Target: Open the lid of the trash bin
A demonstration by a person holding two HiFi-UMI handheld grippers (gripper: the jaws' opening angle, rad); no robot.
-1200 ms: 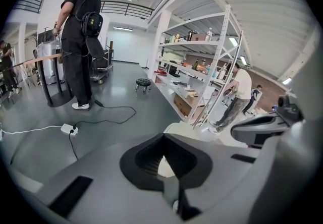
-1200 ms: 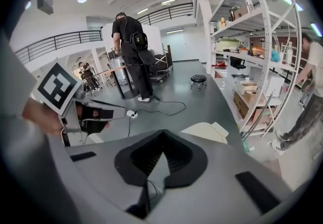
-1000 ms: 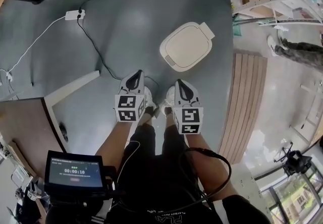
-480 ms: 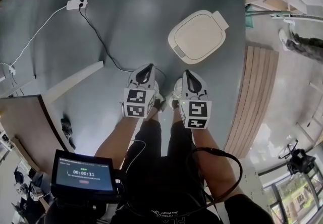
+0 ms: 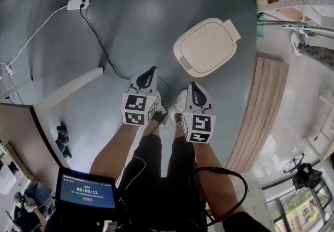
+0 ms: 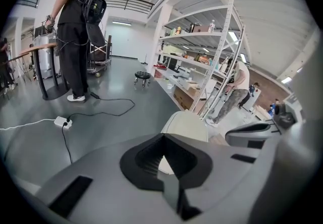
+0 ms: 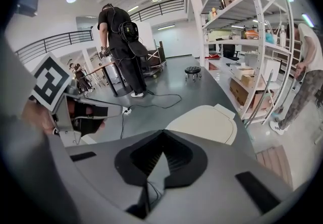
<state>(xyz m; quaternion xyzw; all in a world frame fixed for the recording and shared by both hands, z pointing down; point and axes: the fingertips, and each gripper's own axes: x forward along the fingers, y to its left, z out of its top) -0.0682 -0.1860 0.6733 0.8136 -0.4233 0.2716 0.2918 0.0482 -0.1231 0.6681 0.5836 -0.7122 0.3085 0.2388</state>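
The trash bin (image 5: 206, 47) stands on the floor (image 5: 130, 16), right of centre in the upper half of the head view, its lid (image 5: 209, 43) down flat. The left claw (image 5: 147, 75) and right claw (image 5: 192, 88) are both closed and empty, well short of it. Best to reach forward, catch the lid's near edge opposite the tab (image 5: 231, 29), likely its hinge, then lift

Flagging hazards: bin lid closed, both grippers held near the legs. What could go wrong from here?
The black cable runs across the floor up to the shoes, so a step toward the trash bin could snag it. The left gripper and right gripper are both shut and empty; the lid lies flush, so shut jaws may slip off its edge.
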